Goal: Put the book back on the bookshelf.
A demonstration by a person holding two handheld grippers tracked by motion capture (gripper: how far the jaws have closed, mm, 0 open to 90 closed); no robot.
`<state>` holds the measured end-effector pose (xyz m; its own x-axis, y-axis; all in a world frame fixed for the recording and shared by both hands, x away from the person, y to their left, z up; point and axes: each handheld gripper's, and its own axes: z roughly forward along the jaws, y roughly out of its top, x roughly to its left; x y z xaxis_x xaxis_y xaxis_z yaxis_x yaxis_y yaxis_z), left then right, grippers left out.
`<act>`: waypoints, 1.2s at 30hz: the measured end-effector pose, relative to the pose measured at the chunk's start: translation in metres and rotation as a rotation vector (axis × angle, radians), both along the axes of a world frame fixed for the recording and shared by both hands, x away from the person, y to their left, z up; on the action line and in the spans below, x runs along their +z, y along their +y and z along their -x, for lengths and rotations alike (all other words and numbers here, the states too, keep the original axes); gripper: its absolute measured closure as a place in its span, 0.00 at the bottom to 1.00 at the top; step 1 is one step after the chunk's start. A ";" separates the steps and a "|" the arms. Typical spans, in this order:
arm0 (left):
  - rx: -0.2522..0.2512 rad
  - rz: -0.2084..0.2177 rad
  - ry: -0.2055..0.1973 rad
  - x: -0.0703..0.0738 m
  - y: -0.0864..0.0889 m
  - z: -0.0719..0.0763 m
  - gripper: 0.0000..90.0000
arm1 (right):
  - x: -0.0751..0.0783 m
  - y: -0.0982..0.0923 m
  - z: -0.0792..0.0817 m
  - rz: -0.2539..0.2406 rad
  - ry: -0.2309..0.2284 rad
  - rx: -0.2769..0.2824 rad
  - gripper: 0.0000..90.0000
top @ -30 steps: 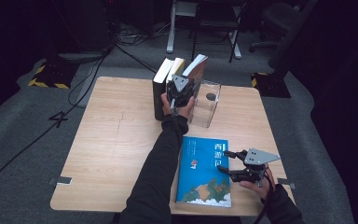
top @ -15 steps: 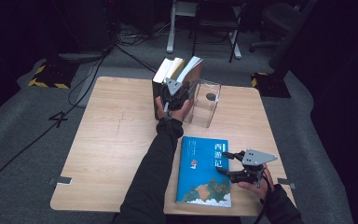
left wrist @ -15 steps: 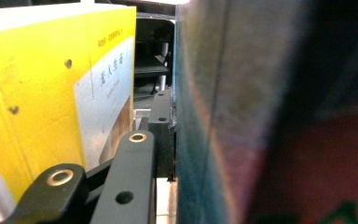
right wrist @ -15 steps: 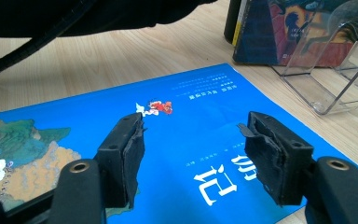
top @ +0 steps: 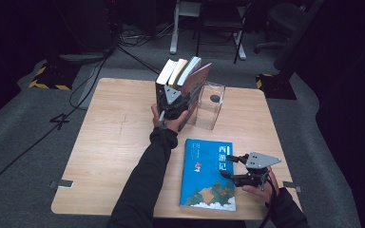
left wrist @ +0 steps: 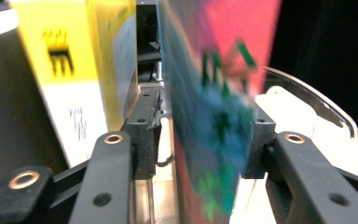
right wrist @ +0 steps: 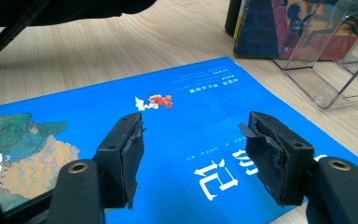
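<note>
- I stand at a pale wooden counter [top: 104, 142] in a dark room, a two-fingered gripper in each hand.
- My left gripper [top: 172, 99] reaches to the far middle of the counter, where a row of upright books [top: 180, 76] leans to the right.
- In the left gripper view, the colourful red book [left wrist: 214, 116] at the right end of that row stands between my left fingers [left wrist: 142, 133].
- My left fingers have just been opening. There is a gap between the left pad and the book. On the right the cover is blurred, and I cannot tell whether that pad touches it.
- A yellow and white book [left wrist: 70, 79] stands just left of my left finger.
- A clear plastic bookend [top: 209, 104] stands just to the right of the red book.
- My right gripper [top: 237, 167] hovers low at the near right of the counter, over the right edge of a blue book [top: 204, 175] that lies flat, cover up.
- In the right gripper view, my right fingers [right wrist: 123, 154] stand moderately apart with nothing between them; the blue cover, with white characters, shows beneath.
</note>
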<state>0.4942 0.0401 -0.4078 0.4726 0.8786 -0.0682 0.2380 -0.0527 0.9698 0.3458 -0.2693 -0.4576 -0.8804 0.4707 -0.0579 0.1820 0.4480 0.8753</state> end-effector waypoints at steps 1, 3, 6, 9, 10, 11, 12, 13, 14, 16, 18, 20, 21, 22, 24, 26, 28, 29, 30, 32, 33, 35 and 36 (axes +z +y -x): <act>0.007 -0.013 -0.003 -0.001 0.002 0.003 0.61 | 0.000 0.000 0.000 0.002 -0.001 0.001 0.42; 0.001 -0.018 0.004 -0.005 0.007 0.007 0.61 | -0.001 0.000 0.000 0.006 0.002 0.001 0.42; -0.011 -0.037 0.022 -0.012 0.014 0.012 0.60 | -0.002 0.001 0.000 0.011 0.005 0.001 0.42; -0.038 -0.061 0.043 -0.020 0.018 0.013 0.61 | -0.002 0.002 0.000 0.015 0.005 0.006 0.42; -0.045 -0.082 0.054 -0.024 0.018 0.012 0.62 | -0.002 0.003 0.000 0.016 0.006 0.007 0.42; -0.048 -0.103 0.059 -0.027 0.018 0.012 0.62 | -0.003 0.003 0.000 0.015 0.009 0.006 0.42; -0.051 -0.113 0.068 -0.030 0.018 0.011 0.63 | -0.003 0.004 0.000 0.018 0.011 0.007 0.42; -0.054 -0.117 0.085 -0.034 0.018 0.010 0.64 | -0.004 0.004 0.000 0.020 0.011 0.009 0.42; -0.056 -0.120 0.094 -0.037 0.018 0.009 0.64 | -0.004 0.005 0.000 0.024 0.011 0.012 0.42; -0.067 -0.127 0.110 -0.042 0.017 0.009 0.66 | -0.004 0.005 0.000 0.024 0.013 0.014 0.42; -0.078 -0.168 0.123 -0.047 0.014 0.009 0.68 | -0.004 0.005 0.000 0.024 0.014 0.015 0.42; -0.083 -0.211 0.143 -0.054 0.011 0.009 0.70 | -0.005 0.004 0.000 0.023 0.018 0.014 0.42; -0.088 -0.219 0.150 -0.057 0.011 0.009 0.71 | -0.005 0.005 0.000 0.023 0.018 0.014 0.42; -0.095 -0.227 0.156 -0.060 0.011 0.008 0.71 | -0.005 0.005 0.000 0.024 0.017 0.015 0.42; -0.097 -0.231 0.168 -0.063 0.011 0.007 0.72 | -0.005 0.004 0.000 0.023 0.013 0.016 0.42; -0.095 -0.234 0.169 -0.063 0.009 0.007 0.72 | -0.005 0.004 0.000 0.023 0.013 0.016 0.42; -0.092 -0.240 0.168 -0.063 0.008 0.007 0.73 | -0.005 0.004 0.000 0.023 0.016 0.012 0.42; -0.085 -0.237 0.169 -0.064 0.008 0.006 0.73 | -0.005 0.004 0.000 0.022 0.016 0.012 0.42; -0.075 -0.230 0.167 -0.065 0.007 0.006 0.73 | -0.005 0.004 0.000 0.021 0.017 0.013 0.42; -0.056 -0.203 0.167 -0.066 0.007 0.004 0.75 | -0.006 0.005 0.000 0.025 0.017 0.013 0.42; -0.042 -0.189 0.165 -0.067 0.006 0.003 0.76 | -0.006 0.005 0.000 0.028 0.016 0.014 0.42; -0.027 -0.182 0.166 -0.068 0.004 0.001 0.77 | -0.006 0.005 0.000 0.027 0.015 0.013 0.42; -0.023 -0.183 0.164 -0.068 0.003 0.000 0.77 | -0.006 0.005 0.000 0.027 0.014 0.013 0.42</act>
<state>0.4941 0.0433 -0.4754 0.4885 0.8725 0.0137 0.3884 -0.2315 0.8920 0.3460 -0.2642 -0.4633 -0.8873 0.4576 -0.0582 0.1881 0.4741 0.8601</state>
